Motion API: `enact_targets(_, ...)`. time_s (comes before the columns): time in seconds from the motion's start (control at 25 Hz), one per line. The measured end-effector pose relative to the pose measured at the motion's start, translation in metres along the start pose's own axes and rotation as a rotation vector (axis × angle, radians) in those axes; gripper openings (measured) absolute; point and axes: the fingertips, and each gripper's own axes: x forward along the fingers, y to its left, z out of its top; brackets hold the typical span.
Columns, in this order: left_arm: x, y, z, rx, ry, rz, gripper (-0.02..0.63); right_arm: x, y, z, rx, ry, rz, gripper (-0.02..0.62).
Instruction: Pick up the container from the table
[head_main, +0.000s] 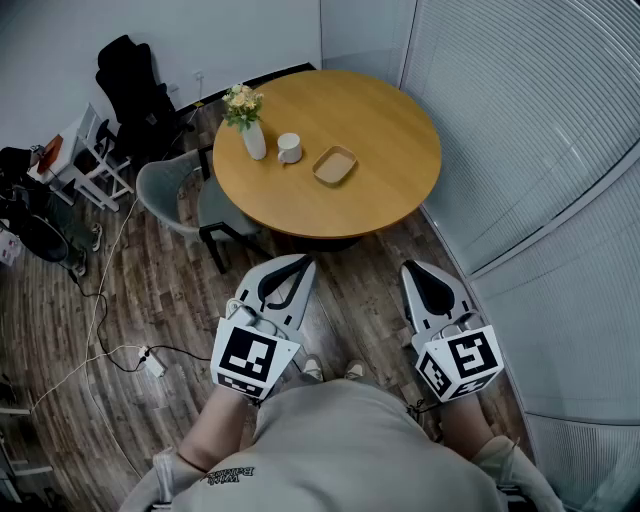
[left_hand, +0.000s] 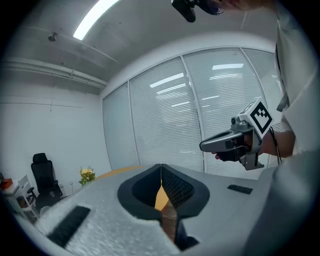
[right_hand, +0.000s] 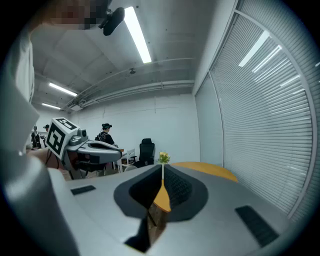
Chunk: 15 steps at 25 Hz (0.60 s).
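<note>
The container, a shallow tan tray (head_main: 335, 165), lies on the round wooden table (head_main: 390, 120) near its middle. A white mug (head_main: 289, 148) and a vase of flowers (head_main: 248, 122) stand just left of it. Both grippers hover over the floor, close to the person's body and well short of the table. My left gripper (head_main: 305, 262) is shut, its jaws meeting with nothing between them (left_hand: 161, 167). My right gripper (head_main: 410, 268) is likewise shut and empty (right_hand: 162, 167). The tray itself is hidden in both gripper views; only the table's edge and the flowers (right_hand: 163, 159) show.
A grey chair (head_main: 170, 195) stands at the table's left side, with a black office chair (head_main: 135, 85) and a white rack (head_main: 85, 155) further back. Cables and a power strip (head_main: 153, 362) lie on the wooden floor at left. A wall of blinds (head_main: 540, 150) runs along the right.
</note>
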Motion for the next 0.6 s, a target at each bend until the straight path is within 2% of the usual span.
enact_targets(0.6, 0.0027, -0.0042, -0.001, -0.016, 0.013, 0.001, 0.021, -0.0006, -0.0095, 0.0063, -0.025, -0.011, -0.003, 0.035)
